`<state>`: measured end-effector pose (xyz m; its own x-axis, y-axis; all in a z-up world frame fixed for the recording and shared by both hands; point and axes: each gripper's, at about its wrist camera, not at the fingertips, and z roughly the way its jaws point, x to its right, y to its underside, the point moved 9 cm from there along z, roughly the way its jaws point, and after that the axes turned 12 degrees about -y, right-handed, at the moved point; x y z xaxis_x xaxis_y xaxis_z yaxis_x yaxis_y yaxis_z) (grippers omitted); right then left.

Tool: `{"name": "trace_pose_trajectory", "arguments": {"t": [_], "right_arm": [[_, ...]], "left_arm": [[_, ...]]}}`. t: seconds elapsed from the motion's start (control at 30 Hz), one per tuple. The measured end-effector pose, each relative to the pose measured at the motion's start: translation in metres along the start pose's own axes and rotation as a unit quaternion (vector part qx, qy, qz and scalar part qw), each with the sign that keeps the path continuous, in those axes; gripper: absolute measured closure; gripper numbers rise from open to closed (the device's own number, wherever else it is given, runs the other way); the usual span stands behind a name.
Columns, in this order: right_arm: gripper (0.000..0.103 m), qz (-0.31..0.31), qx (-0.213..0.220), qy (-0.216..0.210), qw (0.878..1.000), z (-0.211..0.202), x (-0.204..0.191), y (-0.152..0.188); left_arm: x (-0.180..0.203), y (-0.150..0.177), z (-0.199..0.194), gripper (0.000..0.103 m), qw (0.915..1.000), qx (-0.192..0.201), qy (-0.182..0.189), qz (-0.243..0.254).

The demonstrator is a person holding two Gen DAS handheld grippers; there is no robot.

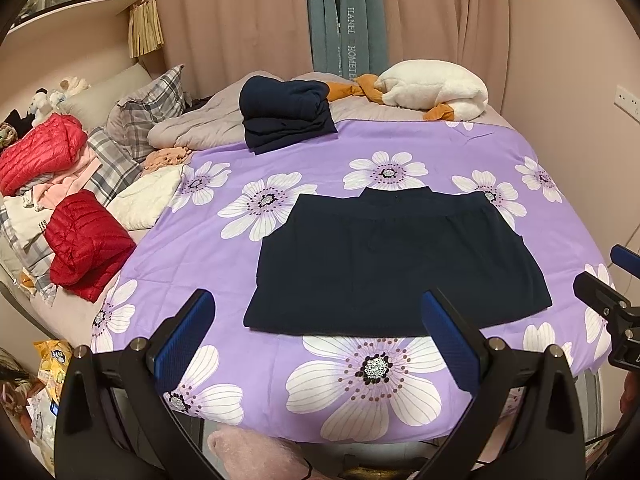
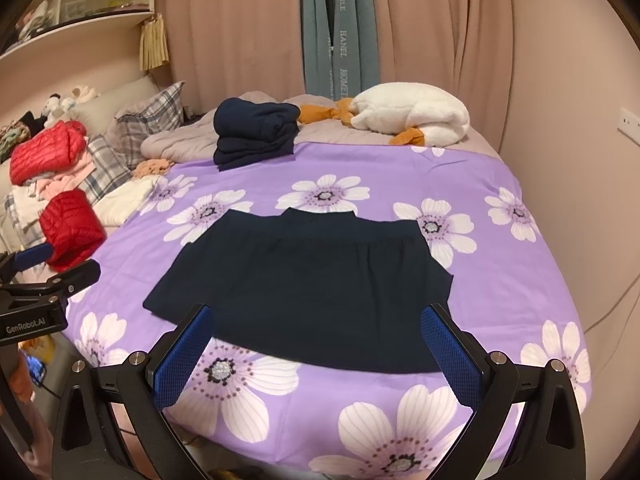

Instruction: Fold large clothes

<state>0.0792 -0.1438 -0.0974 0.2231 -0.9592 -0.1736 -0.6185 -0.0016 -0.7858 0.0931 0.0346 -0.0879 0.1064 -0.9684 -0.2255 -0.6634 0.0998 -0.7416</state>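
Note:
A navy garment (image 1: 394, 264) lies flat on the purple flowered bedspread (image 1: 280, 360), partly folded into a rectangle with its collar at the far side. It also shows in the right wrist view (image 2: 304, 284). My left gripper (image 1: 318, 316) is open and empty, hovering just before the garment's near edge. My right gripper (image 2: 316, 334) is open and empty, over the garment's near edge; it also shows at the right edge of the left wrist view (image 1: 606, 280). The left gripper shows at the left edge of the right wrist view (image 2: 56, 266).
A stack of folded navy clothes (image 1: 286, 114) sits at the far side of the bedspread (image 2: 500, 280). A white and orange plush goose (image 1: 432, 88) lies behind. Red puffer jackets (image 1: 86, 244), plaid pillows (image 1: 132, 116) and loose clothes crowd the left. Curtains hang at the back.

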Motion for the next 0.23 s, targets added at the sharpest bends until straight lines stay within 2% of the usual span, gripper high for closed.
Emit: {"name": "trace_pose_trajectory", "arguments": {"t": [0.23], "right_arm": [[0.001, 0.001, -0.001, -0.003, 1.0, 0.0002, -0.0005, 0.0016]], "left_arm": [[0.0017, -0.001, 0.001, 0.0, 1.0, 0.0, -0.001, 0.0]]}}
